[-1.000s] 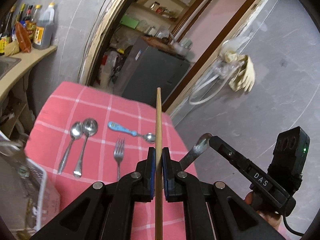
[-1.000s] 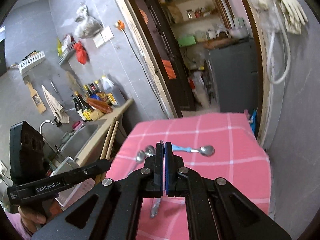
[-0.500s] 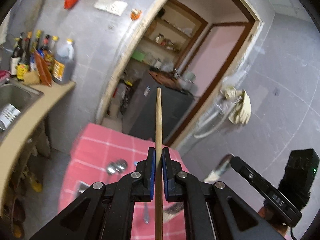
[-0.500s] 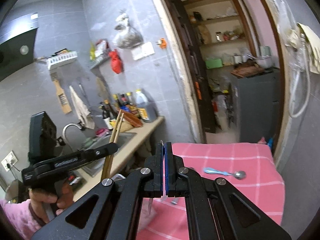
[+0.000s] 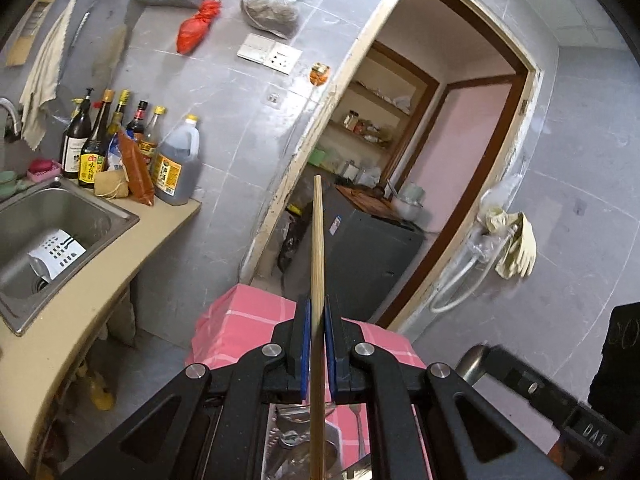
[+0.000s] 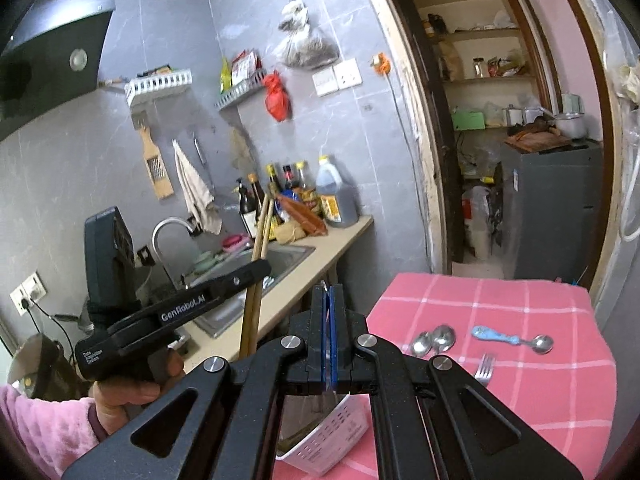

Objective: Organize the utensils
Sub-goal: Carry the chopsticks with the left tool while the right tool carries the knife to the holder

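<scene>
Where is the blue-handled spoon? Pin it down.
Right wrist view, lower right: the blue-handled spoon lies on the pink checked cloth, right of two steel spoons, above the fork.

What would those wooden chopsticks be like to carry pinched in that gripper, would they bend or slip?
The chopsticks look stiff: they stand straight above the left gripper without sagging. Probably light, being thin wood. They might pivot or slide, since the pads clamp only a short stretch of long, smooth sticks. Laid down, they may roll.

I see soft, even daylight and no hard shadows; fisheye bending warps walls near the dark rim, and the right gripper (image 5: 532, 388) smears with motion blur.
</scene>
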Available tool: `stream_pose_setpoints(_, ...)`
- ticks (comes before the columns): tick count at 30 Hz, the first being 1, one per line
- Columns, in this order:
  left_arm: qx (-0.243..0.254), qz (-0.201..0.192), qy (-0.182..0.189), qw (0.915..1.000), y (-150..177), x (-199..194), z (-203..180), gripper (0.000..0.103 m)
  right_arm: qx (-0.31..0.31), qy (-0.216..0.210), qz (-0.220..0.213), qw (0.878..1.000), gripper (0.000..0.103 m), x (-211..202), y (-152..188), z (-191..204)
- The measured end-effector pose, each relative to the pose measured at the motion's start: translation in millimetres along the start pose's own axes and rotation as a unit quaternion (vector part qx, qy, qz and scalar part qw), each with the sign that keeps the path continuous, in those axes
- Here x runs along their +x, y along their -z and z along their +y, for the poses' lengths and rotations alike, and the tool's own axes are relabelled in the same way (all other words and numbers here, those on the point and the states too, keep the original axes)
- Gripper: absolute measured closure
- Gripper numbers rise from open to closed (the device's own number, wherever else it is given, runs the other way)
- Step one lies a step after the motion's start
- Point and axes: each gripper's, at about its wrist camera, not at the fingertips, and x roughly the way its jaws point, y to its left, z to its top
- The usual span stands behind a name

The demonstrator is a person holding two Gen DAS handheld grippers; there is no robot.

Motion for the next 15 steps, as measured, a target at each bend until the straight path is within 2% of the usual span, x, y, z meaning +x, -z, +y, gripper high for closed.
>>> stream_pose_setpoints(5, -0.004, -0.012, -0.010, 0.9999, 6, 6, 5, 0.096, -0.001, 0.003, 0.025, 1.000, 0.101, 14, 15, 7)
stream_pose_setpoints(15, -0.019, -0.036, -0.013, 0.9991, -4, 5, 6, 0.096, -0.007, 0.012, 0.034, 0.999, 0.101, 17, 23, 13)
